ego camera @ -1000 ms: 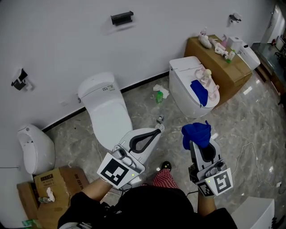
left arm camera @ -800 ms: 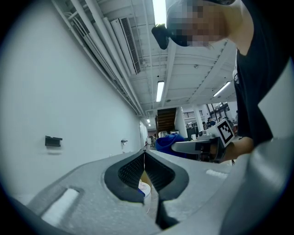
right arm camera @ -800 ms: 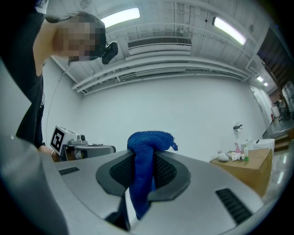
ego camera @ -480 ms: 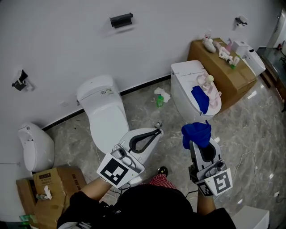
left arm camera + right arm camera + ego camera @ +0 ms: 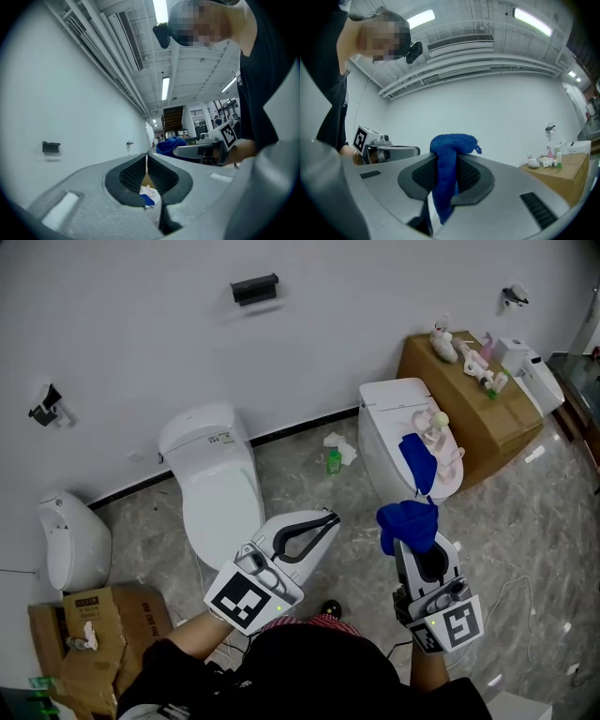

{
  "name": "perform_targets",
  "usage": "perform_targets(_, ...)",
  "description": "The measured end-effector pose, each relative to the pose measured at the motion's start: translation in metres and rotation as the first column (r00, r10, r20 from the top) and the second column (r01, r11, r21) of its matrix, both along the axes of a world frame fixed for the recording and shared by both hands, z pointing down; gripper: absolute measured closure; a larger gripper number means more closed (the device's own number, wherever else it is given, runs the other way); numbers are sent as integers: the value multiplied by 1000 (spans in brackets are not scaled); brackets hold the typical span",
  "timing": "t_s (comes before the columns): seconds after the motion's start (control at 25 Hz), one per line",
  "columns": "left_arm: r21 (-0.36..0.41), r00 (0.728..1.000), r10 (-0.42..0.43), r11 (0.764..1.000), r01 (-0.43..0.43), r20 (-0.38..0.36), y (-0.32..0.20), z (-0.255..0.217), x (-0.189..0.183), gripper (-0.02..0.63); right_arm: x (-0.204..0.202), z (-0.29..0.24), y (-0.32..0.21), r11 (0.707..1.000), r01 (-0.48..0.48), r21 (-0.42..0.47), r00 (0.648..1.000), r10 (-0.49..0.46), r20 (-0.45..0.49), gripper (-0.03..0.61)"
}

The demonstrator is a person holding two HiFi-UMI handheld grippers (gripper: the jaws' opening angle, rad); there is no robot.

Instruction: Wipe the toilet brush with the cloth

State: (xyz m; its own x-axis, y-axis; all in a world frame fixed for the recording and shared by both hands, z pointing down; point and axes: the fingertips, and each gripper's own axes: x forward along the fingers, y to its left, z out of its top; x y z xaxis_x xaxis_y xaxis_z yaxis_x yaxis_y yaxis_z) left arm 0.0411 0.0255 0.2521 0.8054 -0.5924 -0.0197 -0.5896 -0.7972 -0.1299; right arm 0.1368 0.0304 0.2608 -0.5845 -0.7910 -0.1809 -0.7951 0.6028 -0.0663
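Toilet brush (image 5: 439, 432), taken to be the pale pink item on the lid of the right-hand toilet (image 5: 389, 413), is found ahead of the right gripper (image 5: 410, 538), the nearer one. Its long axis cannot be made out. A bunched blue cloth (image 5: 408, 519) is clamped between that gripper's closed jaws. The left gripper (image 5: 328, 518) is closed on nothing. Two blue cloths are counted, the second cloth (image 5: 418, 460) beside the brush; two toilets; two grippers.
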Motion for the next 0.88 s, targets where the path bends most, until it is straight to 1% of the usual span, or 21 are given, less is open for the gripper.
perform_targets(0.08, 3, 1000, -4, 1000, 4, 9, -2, -1, 4, 611, 3, 0, -4, 1000, 11, 7, 1000, -11, -5, 502)
perform_targets(0.2, -10, 1000, -11, 1000, 11, 16, -7, 3, 5, 611, -1, -8, -11, 999, 42, 21, 998, -43, 41, 502)
perform_targets(0.4, -31, 1000, -19, 999, 19, 17, -18, 10, 0, 611, -9, -2, -21, 998, 59, 6, 997, -59, 55, 501)
perform_targets(0.56, -52, 1000, -13, 999, 14, 12, -36, 14, -7, 611, -13, 2, -35, 999, 44, -5, 998, -44, 52, 502)
perform_targets(0.68, -54, 1000, 9, 999, -8, 11, -49, 16, -10, 611, -13, 13, -48, 1000, 10, -15, 1000, -10, 11, 502)
perform_targets(0.8, -60, 999, 29, 998, -27, 23, -61, 19, -13, 611, -22, 8, -59, 1000, 12, -16, 999, -11, 39, 502)
perform_targets(0.88, -65, 999, 33, 997, -31, 29, -70, 21, -15, 611, -25, 12, -66, 1000, 6, -23, 999, -5, 31, 502)
